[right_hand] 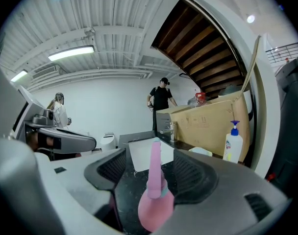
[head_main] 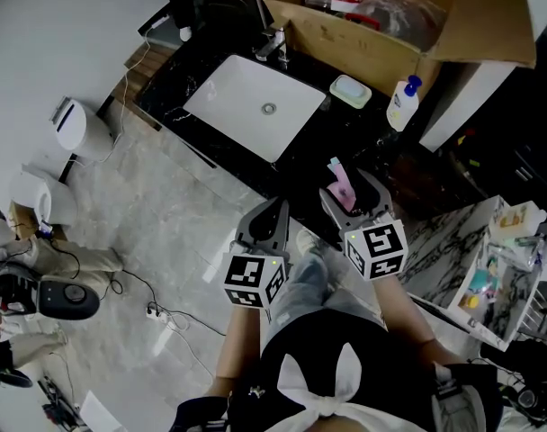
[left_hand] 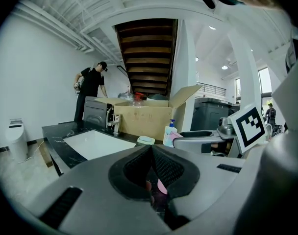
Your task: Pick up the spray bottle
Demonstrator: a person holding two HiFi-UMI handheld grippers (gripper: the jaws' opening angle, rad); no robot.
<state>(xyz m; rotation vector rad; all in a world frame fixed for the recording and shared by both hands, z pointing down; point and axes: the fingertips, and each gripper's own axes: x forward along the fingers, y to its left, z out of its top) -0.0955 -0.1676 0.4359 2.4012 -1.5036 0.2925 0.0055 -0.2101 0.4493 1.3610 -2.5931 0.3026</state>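
My right tool [head_main: 348,187] is closed on the pink spray bottle [head_main: 339,176]. In the right gripper view the round body [right_hand: 156,207] sits low between the two jaws, and its long nozzle points up and away along them. From the head view, the spray bottle is held off the sink's [head_main: 255,106] near right corner, over the front edge of the black surface [head_main: 314,147]. It looks clear of that surface, though I cannot tell for certain.

My left tool [head_main: 269,212] carries nothing. Its jaws meet at the tips in the left gripper view [left_hand: 151,150]. A pink patch shows in the gap behind them, and I cannot tell what it is. This tool hangs in front of the sink, over the pale floor [head_main: 156,232], just beside the right tool.

To the right of the sink lies a pale soap dish [head_main: 350,90]. Further right stands a white soap bottle [head_main: 402,103] with a blue pump. Behind the sink are the tap [head_main: 273,43] and an open cardboard box [head_main: 381,43] with things inside. A toilet [head_main: 76,126] stands well off to the sink's left. In the left gripper view a person [left_hand: 90,89] in dark clothes stands beyond the sink's far end.
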